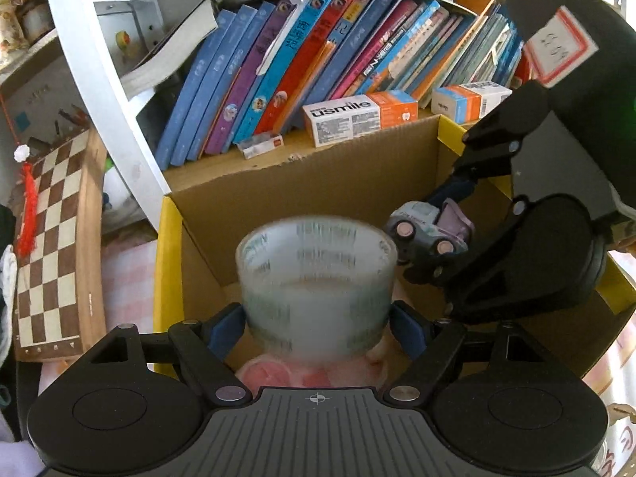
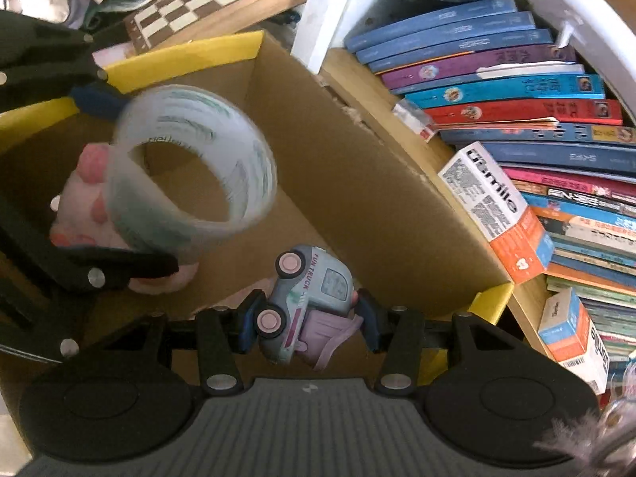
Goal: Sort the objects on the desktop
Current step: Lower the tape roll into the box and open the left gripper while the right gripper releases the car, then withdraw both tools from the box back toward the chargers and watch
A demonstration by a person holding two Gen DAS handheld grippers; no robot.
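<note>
The left gripper (image 1: 318,328) clamps a clear tape roll (image 1: 316,282) above the cardboard box (image 1: 278,194). The right gripper (image 2: 306,324) pinches a toy truck (image 2: 308,298) over the same box, where something pink (image 2: 85,194), perhaps plush, lies blurred.

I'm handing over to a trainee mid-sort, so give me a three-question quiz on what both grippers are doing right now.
1. True or false: the left gripper holds a roll of clear tape.
2. What does the right gripper hold? A) toy truck B) chessboard C) book
3. What lies inside the cardboard box under the tape?

Key
1. True
2. A
3. A pink plush toy
</note>
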